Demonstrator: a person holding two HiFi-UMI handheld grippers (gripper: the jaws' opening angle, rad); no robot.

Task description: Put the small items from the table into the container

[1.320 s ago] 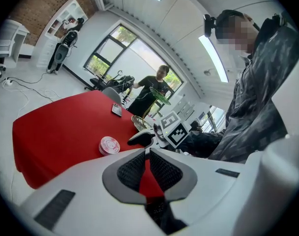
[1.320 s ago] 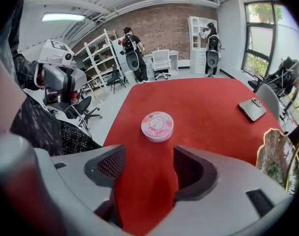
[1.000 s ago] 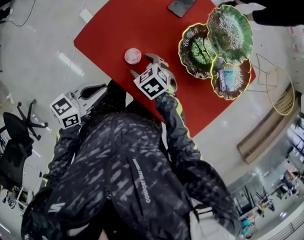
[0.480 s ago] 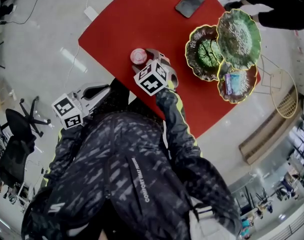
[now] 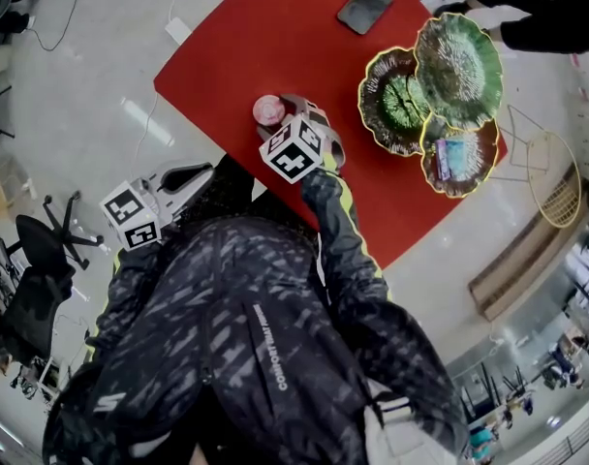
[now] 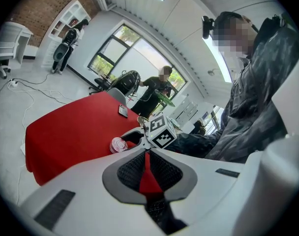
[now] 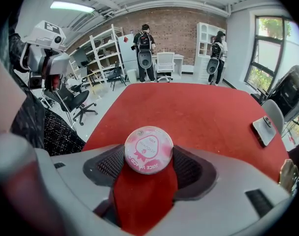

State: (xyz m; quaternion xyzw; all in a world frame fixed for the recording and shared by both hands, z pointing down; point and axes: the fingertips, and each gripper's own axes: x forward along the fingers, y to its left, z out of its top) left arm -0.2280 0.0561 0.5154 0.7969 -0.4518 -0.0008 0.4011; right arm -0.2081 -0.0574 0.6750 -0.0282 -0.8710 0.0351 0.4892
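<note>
Pink cup (image 5: 266,109): a small round tub with a printed pink lid, standing upright on the red table (image 5: 275,27) near its front edge.
Right gripper (image 5: 278,116): down at the table, its jaws one on each side of the pink cup, the pads (image 7: 110,165) pressed against the tub's sides; the lid faces its camera.
Left gripper (image 5: 193,175): held off the table, low beside the person's jacket and over the floor, well apart from the cup; its jaws meet at the tips, with only a thin sliver of red showing behind them and nothing between.
Green dish (image 5: 464,51): three leaf-shaped bowls with yellow rims, joined in a cluster at the far right side of the table, well apart from the cup.
Packet (image 5: 451,158): a small blue and purple wrapper lying in the lowest bowl of the three; the other two bowls show only their glaze.
Phone (image 5: 365,6): dark, flat on the table at the far edge, just beside the dish.
Bystander: a dark sleeve (image 5: 551,13) reaches in past the table's far corner, above the largest bowl.
</note>
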